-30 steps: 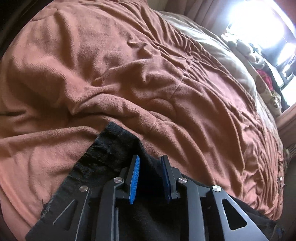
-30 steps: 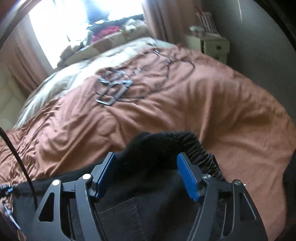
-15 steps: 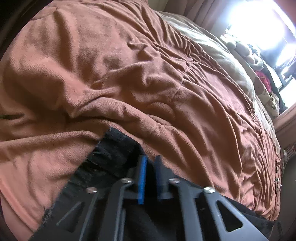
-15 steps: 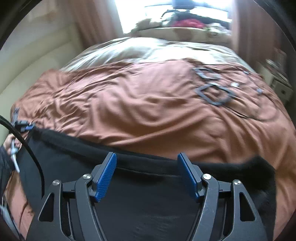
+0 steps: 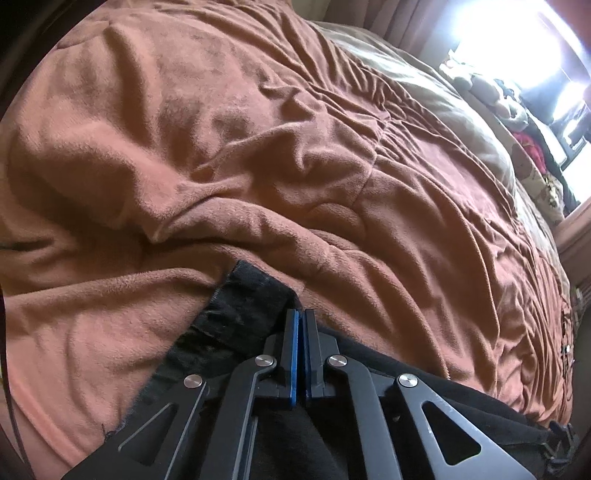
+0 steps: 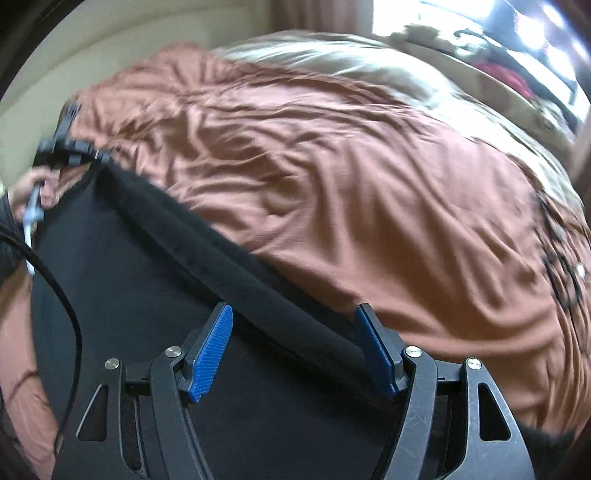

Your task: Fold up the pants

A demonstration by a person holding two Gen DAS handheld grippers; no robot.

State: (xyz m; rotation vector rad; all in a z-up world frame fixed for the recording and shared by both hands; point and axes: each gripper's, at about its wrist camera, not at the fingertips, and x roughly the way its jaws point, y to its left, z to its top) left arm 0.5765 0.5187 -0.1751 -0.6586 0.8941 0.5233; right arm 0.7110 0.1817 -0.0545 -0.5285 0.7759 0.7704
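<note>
A: On the bed, far left of the right cam – that's the other gripper? [image 6: 61, 147]

B: Yep, left gripper, w/ a hand [image 6: 31, 190] on its handle, at the far corner of the pants [image 6: 155, 295]. A black cable [image 6: 70, 314] loops down just beside it.

A: And in its own cam?

B: Left gripper [image 5: 300, 321] has its jaws together, blue pads nearly touching. They've just been closing, and the edge of the pants [image 5: 243, 310] sits right at the tips, so it's clamped on the cloth at the hem corner. The hem itself sticks out to the left of the fingers, flat on the blanket [image 5: 258, 147].

A: Where's the rest of the pants?

B: Black fabric spread across the rust-brown blanket [image 6: 332, 166], running from that hand at left diagonally down to the right gripper [image 6: 299, 347]. Thick folded edge runs along the top side.

A: Right jaws?

B: Apart, wide. Blue pads [image 6: 210, 354] stand either side of the pants' edge, which passes between them. Pads don't press on it as far as I can see – pic's blurry tho.

A: Further right?

B: More blanket, creased, then a pale cover [image 6: 369, 62] toward the bright window [image 6: 480, 26]. Dark flat bits [image 6: 561, 258] on the blanket at the right edge, too smeared to tell what.
</note>
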